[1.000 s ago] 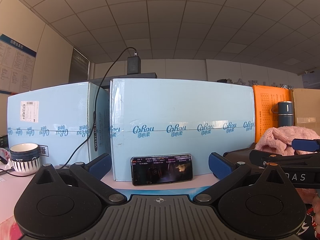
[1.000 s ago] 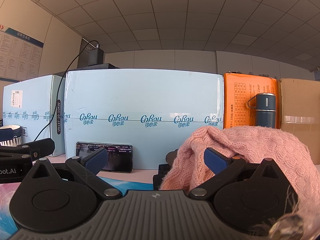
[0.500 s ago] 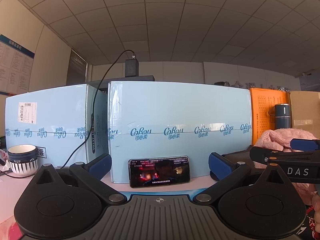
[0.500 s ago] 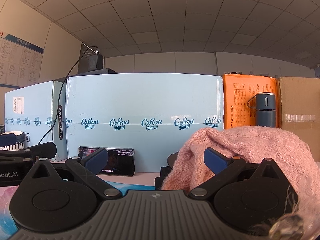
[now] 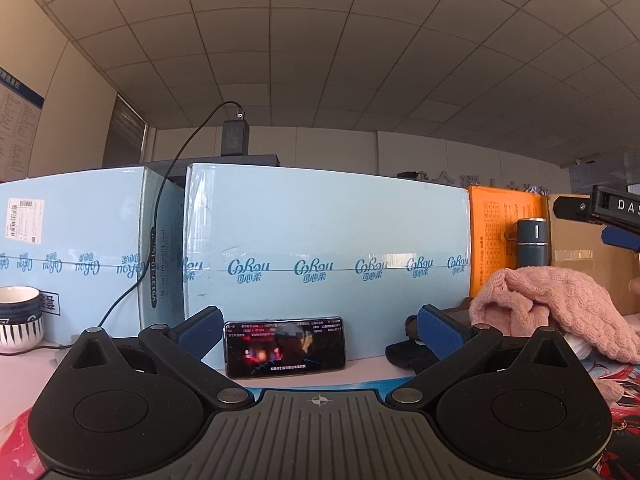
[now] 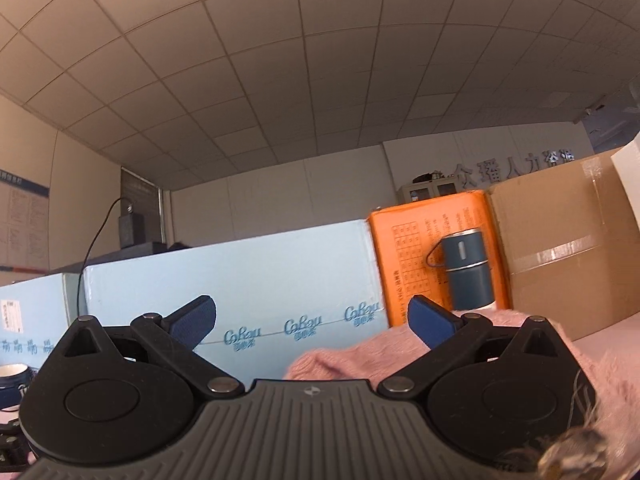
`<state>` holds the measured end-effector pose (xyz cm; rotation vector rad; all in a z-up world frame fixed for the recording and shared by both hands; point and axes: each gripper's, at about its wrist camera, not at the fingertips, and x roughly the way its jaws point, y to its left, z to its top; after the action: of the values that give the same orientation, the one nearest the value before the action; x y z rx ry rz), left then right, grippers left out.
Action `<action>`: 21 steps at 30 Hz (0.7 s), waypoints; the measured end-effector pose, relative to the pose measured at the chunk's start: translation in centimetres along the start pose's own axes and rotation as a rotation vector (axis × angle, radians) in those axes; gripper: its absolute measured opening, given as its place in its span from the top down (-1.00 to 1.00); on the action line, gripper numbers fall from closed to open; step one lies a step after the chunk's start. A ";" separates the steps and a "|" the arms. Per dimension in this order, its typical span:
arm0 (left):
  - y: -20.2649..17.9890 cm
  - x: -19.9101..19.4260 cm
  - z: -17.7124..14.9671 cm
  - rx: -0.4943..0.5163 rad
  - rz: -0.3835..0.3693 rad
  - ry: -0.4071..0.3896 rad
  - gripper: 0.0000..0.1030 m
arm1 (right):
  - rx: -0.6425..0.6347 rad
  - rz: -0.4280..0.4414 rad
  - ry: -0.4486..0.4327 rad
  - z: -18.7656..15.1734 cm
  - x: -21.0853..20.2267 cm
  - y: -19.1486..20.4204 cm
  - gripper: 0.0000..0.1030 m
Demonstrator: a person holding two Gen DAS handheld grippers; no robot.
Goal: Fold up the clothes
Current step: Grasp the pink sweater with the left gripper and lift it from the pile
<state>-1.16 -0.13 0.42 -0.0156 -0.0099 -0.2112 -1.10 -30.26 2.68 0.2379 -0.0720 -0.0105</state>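
A pink knitted sweater [image 5: 560, 312] lies bunched in a heap on the table, at the right of the left wrist view. My left gripper [image 5: 320, 328] is open, holds nothing, and points at a phone to the left of the heap. My right gripper [image 6: 312, 318] is open too and tilted up towards the ceiling. The sweater [image 6: 360, 356] bulges just below and behind its right finger, with no cloth between the blue pads. The right gripper's black body [image 5: 608, 206] hangs above the heap at the far right of the left wrist view.
Large pale blue boxes [image 5: 320, 248] wall off the back of the table, with a lit phone [image 5: 285, 346] leaning on them. An orange box [image 6: 408, 260], a dark blue flask [image 6: 466, 272] and a cardboard box [image 6: 560, 248] stand at the right. A striped bowl [image 5: 18, 316] sits far left.
My right gripper has risen and tilted upward, so the sweater has dropped low in its view. Seen from the left gripper, it climbed from beside the heap to above it.
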 end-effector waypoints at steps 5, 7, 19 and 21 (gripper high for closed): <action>-2.1 0.7 0.7 -0.052 -0.041 0.015 -1.00 | 0.087 -0.079 0.009 1.7 0.5 -4.8 -1.00; -3.2 1.1 1.0 -0.070 -0.071 0.027 -1.00 | 0.122 -0.111 0.013 2.4 0.7 -6.7 -1.00; -12.6 9.4 -2.2 -0.177 -0.234 0.427 -1.00 | 0.076 -0.210 0.333 -0.5 3.6 -11.4 -1.00; -12.4 9.8 -2.6 -0.211 -0.239 0.460 -1.00 | 0.038 -0.201 0.413 -1.3 4.4 -10.8 -1.00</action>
<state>5.82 -14.37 -1.86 -0.1767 0.4705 -0.4508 3.37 -40.48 -0.86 0.2802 0.3631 -0.1591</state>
